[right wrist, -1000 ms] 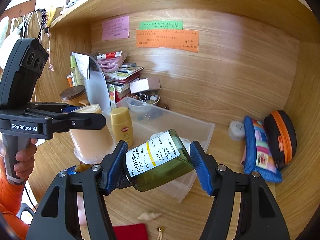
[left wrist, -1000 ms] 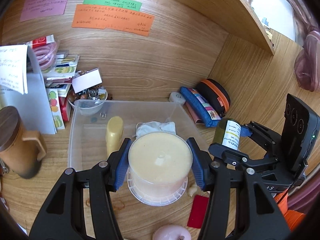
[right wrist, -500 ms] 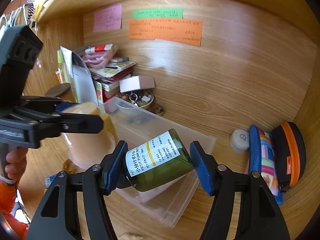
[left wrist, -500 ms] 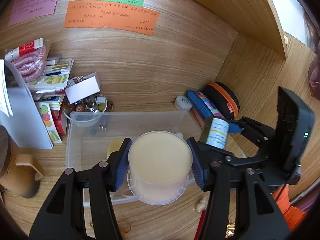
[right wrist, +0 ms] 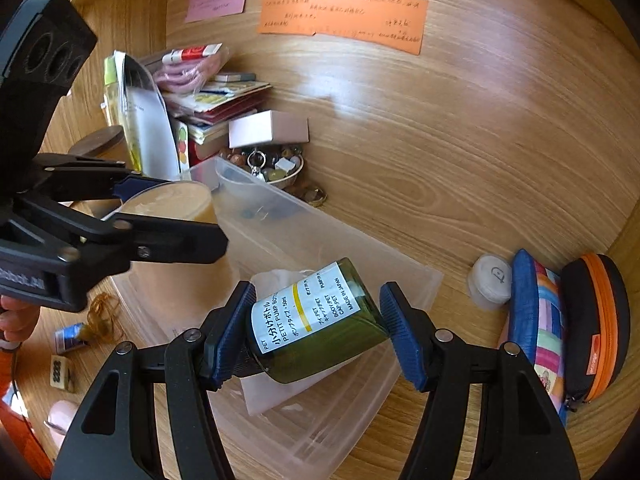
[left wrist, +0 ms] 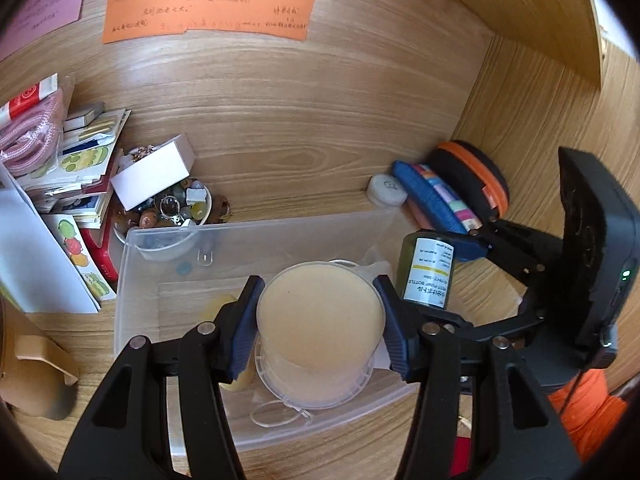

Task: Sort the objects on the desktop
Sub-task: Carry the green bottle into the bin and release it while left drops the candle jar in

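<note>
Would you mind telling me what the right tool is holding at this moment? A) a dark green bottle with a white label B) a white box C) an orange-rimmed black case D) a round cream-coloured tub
A: in the right wrist view the right tool is shut on the dark green bottle, held tilted above the clear plastic bin.

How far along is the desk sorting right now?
Done: a yellow bottle and white cloth already lie in the clear bin. In hand: left gripper holds a tub, right gripper a green bottle, both over the bin. Left: small clutter on the desk.
</note>
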### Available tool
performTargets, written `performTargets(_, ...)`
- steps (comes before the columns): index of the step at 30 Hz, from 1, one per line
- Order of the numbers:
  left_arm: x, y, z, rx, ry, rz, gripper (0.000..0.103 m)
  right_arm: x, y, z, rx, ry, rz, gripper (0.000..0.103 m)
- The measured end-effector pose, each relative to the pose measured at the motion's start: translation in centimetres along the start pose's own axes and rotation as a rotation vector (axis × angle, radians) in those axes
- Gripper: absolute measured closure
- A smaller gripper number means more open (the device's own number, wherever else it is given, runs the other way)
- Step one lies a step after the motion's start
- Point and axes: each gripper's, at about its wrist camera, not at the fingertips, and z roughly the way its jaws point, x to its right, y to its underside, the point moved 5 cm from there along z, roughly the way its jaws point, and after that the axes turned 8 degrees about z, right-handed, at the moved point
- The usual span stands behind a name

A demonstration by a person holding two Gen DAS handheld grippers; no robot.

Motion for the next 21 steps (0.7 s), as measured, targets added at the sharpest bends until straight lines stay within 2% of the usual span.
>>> performTargets(7, 1.1, -0.2, -0.4, 0.018, 0.007, 0.041, 0.052, -0.4, 0.6, 0.9, -0.014, 0.013, -0.063, 0.042)
performTargets(15, 1.0, 0.0, 0.7, -0.012, -0.003, 0.037, 0.052, -1.2, 1.3, 2.0, -0.052, 0.009, -0.1, 0.042)
performTargets(21, 1.4, 0.0, 0.2, -0.001, -0.009, 0.049, 0.051, -1.2, 1.2, 1.6, -0.041, 0.044, -0.119, 0.038)
